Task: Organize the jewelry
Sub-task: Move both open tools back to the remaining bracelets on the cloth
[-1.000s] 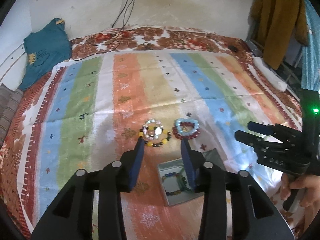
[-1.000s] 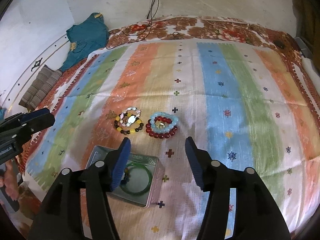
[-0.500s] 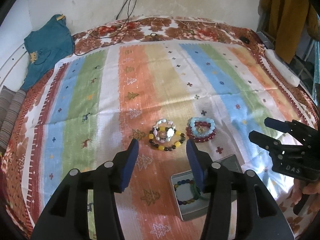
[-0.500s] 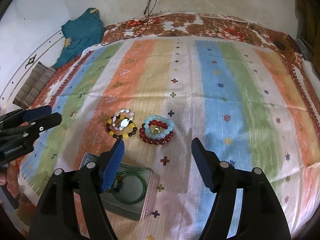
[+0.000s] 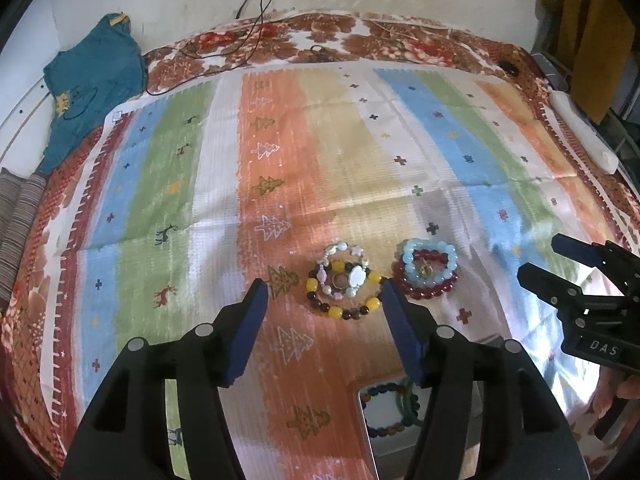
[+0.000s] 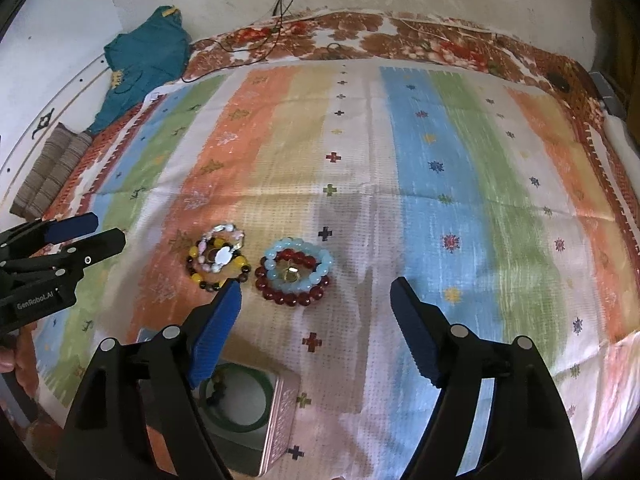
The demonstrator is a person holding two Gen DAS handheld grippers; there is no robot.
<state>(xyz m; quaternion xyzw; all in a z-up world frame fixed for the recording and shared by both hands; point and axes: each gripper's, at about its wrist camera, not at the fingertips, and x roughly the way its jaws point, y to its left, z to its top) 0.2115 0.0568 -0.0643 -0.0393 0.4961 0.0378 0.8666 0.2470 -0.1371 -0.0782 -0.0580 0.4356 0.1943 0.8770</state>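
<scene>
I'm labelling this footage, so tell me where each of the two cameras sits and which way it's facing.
Left wrist: on the left gripper, angled down at the striped cloth; own fingers, right gripper, nothing held, jaws opening.
Right wrist: on the right gripper, angled down likewise; own fingers, left gripper.
Shared: yellow bead bracelets, red and blue bracelets, tin.

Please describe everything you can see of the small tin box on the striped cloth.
The tin box is a small, open, square container that looks like metal, with a pale pinkish embossed side wall. It sits flat on the striped cloth, nearer the camera than the two bracelet piles. Inside lie a green bangle and a multicoloured bead bracelet. Both grippers partly hide it; nothing grips it.
</scene>
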